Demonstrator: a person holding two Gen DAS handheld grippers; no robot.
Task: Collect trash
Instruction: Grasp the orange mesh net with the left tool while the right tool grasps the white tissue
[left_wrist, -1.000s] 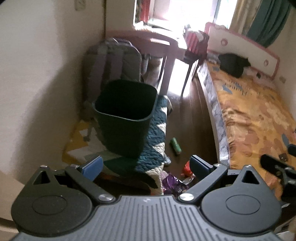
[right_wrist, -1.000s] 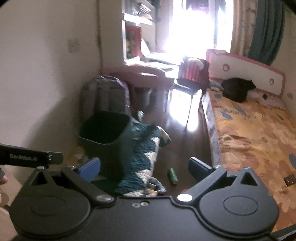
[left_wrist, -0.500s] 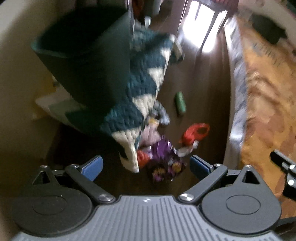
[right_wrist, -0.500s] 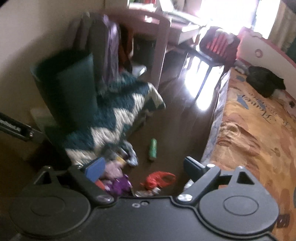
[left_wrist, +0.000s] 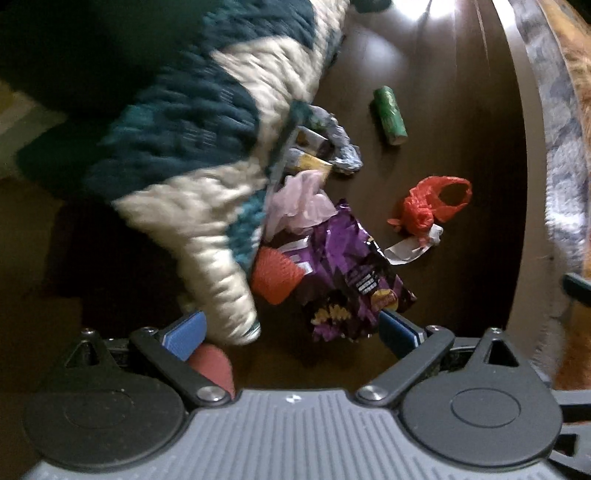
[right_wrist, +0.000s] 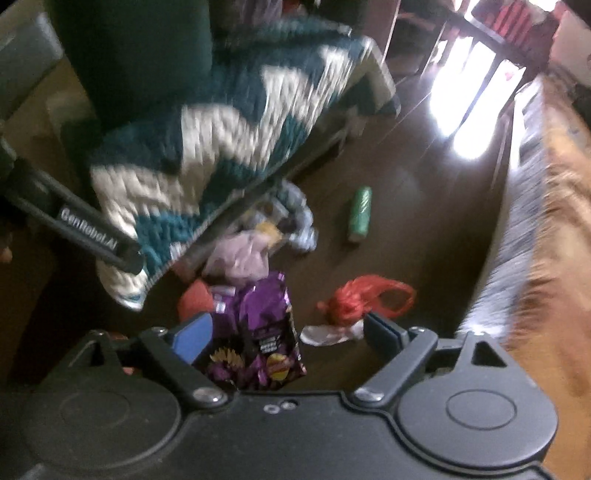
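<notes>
Lowered fingers (right_wrist: 384, 332) astride purple wrapper (right_wrist: 258, 332).

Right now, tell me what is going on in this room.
A person holds a gripper in each hand above litter on the dark floor. The left gripper and right gripper are both open and empty; the right one's jaws have just been closing. A purple snack bag lies below them, with a red plastic bag and a green roll nearby. Nothing is picked up yet.

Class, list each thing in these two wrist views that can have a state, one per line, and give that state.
Left gripper: open, empty.
Right gripper: open, jaws just narrowing, gripping nothing.
Purple snack bag: crumpled, on the floor.
Red plastic bag: knotted, crumpled.
Green can: lying on its side.
Blanket: hanging over the litter.
</notes>
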